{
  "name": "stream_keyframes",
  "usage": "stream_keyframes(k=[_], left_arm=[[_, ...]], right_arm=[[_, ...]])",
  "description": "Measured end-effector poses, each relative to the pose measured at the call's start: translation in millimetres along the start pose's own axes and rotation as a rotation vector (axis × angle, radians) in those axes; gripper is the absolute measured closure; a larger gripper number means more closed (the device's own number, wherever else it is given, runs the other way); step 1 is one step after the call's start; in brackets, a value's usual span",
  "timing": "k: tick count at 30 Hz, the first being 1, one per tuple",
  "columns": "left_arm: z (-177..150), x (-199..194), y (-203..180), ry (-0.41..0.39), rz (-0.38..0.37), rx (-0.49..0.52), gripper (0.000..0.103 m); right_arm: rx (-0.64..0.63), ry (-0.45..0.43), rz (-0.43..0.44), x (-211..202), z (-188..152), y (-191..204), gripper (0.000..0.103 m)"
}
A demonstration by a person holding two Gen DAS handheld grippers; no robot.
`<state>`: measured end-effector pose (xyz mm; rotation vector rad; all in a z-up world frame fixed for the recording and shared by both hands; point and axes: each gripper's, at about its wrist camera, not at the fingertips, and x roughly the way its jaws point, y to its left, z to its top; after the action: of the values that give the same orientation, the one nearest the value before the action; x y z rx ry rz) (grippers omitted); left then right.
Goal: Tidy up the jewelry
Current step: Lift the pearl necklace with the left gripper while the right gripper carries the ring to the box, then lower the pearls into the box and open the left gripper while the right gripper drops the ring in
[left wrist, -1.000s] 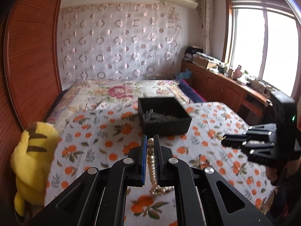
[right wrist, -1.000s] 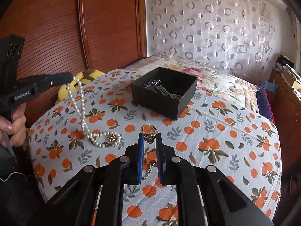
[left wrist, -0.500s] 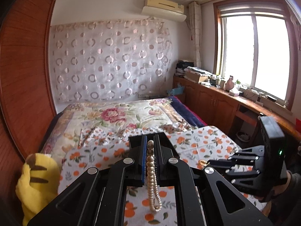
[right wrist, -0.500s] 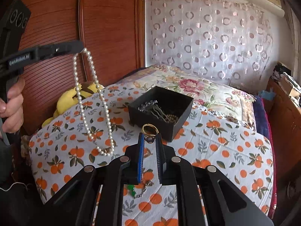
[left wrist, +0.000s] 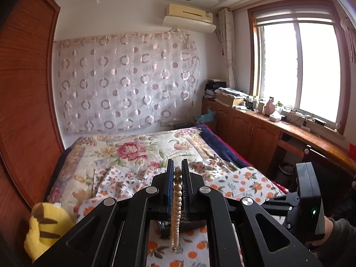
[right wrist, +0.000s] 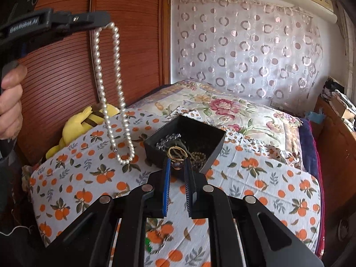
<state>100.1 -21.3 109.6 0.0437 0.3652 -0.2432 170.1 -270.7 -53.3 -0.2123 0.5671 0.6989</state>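
My left gripper (left wrist: 177, 166) is shut on a white pearl necklace (left wrist: 176, 195), whose beads run down between the pads. In the right wrist view this left gripper (right wrist: 106, 22) is high at the upper left, and the pearl necklace (right wrist: 111, 89) hangs from it as a long loop clear of the cloth. My right gripper (right wrist: 177, 163) is shut on a gold ring with a dark stone (right wrist: 176, 155). It hovers at the near edge of the open black box (right wrist: 153, 153), which holds several chains and beads.
The box stands on an orange-print cloth (right wrist: 267, 178) over a floral bed. A yellow plush toy (right wrist: 84, 120) lies at the left by a wooden wardrobe (right wrist: 66, 77). A loose chain with a green bead (right wrist: 155, 242) lies near me. Wooden cabinets (left wrist: 255, 133) line the right.
The left gripper has risen and drawn the pearl necklace off the cloth until it hangs free. The right gripper with the ring has lifted a little and come nearer the box.
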Motion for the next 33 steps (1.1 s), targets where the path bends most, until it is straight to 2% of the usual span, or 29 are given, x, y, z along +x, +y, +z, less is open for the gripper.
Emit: stream_keyframes(k=[6, 12, 21, 28, 30, 33], left_arm=[[26.4, 20.1, 2.9, -0.018, 0.012, 0.016, 0.097], [35.4, 52.3, 6.0, 0.001, 0.015, 0.023, 0.097], [7.2, 111.0, 18.2, 0.101, 0.008, -0.001, 0.097], [-15.4, 136.8, 22.3, 0.153, 0.004, -0.007, 0.097], [-19.4, 141.7, 22.4, 0.166, 0.001, -0.006, 0.097], [-23.1, 147.0, 21.6, 0.177, 0.001, -0.004, 0.097]], right_arm=[[-0.006, -0.009, 0.008, 18.9, 16.8, -7.7, 0.089], [0.005, -0.005, 0.026, 44.4, 29.9, -20.5, 0.089], [0.036, 0.037, 0.039, 93.8, 28.9, -39.2, 0.089], [0.060, 0.064, 0.048, 116.3, 22.3, -47.2, 0.088], [0.063, 0.071, 0.039, 119.6, 19.7, -47.7, 0.077], [0.059, 0.070, 0.034, 119.4, 18.5, -47.6, 0.077]])
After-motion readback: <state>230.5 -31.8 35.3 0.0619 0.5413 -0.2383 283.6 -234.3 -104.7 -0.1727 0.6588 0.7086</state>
